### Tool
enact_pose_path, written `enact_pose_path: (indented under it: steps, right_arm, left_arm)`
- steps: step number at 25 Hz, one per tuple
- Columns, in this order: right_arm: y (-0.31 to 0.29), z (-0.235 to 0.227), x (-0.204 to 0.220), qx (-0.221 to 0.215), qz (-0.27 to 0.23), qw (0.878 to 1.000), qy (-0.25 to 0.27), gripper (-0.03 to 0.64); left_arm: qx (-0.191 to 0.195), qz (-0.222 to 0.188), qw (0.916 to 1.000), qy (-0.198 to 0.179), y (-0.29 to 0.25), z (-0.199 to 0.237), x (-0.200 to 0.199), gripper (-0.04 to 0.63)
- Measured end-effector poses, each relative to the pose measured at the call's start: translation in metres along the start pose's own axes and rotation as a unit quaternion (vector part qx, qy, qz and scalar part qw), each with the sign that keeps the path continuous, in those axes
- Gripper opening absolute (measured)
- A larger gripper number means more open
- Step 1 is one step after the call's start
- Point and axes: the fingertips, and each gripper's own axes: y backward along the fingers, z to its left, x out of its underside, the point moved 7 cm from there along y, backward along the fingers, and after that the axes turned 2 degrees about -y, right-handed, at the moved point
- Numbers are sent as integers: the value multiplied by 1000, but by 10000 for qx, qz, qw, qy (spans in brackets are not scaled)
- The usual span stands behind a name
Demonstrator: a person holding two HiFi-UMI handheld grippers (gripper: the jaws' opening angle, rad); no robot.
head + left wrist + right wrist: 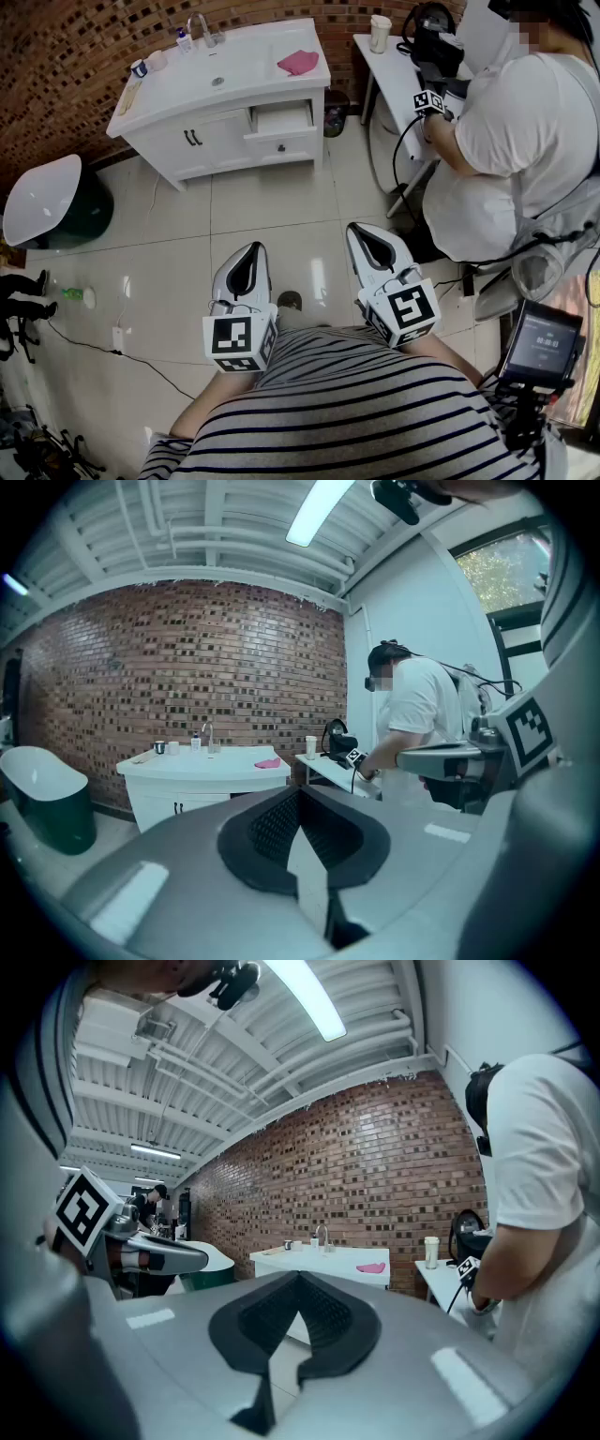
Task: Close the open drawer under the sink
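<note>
Nothing I can actually read. Marker cube [239, 342] on my left gripper [248, 258] and marker cube [405, 312] on my right gripper [368, 234], both well in front of the sink cabinet [202, 141]: black-and-white square patterns only, no letters or digits. Same kind of marker on the device [429, 101] in the other person's hand, right of the sink cabinet. Lit screen [542, 343] far front-right of the sink cabinet: some lines on it, too small to read. Bottle [184, 39] on top of the sink cabinet: label illegible.
</note>
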Motion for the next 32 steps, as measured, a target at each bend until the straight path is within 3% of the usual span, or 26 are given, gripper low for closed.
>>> enact_pose_path:
  steps: [5, 9, 15, 21, 27, 32]
  right_arm:
    - [-34, -12, 5, 64, 100, 9999, -93, 2]
    - [-93, -32, 20, 21, 245, 9997, -19, 2]
    - [-212, -75, 14, 293, 564, 9980, 11, 2]
    - [-340, -107, 16, 377, 988, 9944, -51, 2]
    - [-413, -144, 56, 411, 1364, 9896, -188, 2]
    - [-456, -162, 125, 273, 1827, 9821, -361, 2]
  left_arm:
    - [222, -70, 9997, -62, -34, 15, -1, 15]
    - [389, -72, 9992, 46, -98, 44, 3, 15]
    - [786, -75, 9968, 90, -221, 115, -30, 15]
    - [1001, 302, 9943, 221, -334, 204, -51, 15]
    - [953, 686, 9923, 383, -402, 242, -33, 15]
    - [805, 1108, 9888, 595, -430, 254, 4, 15]
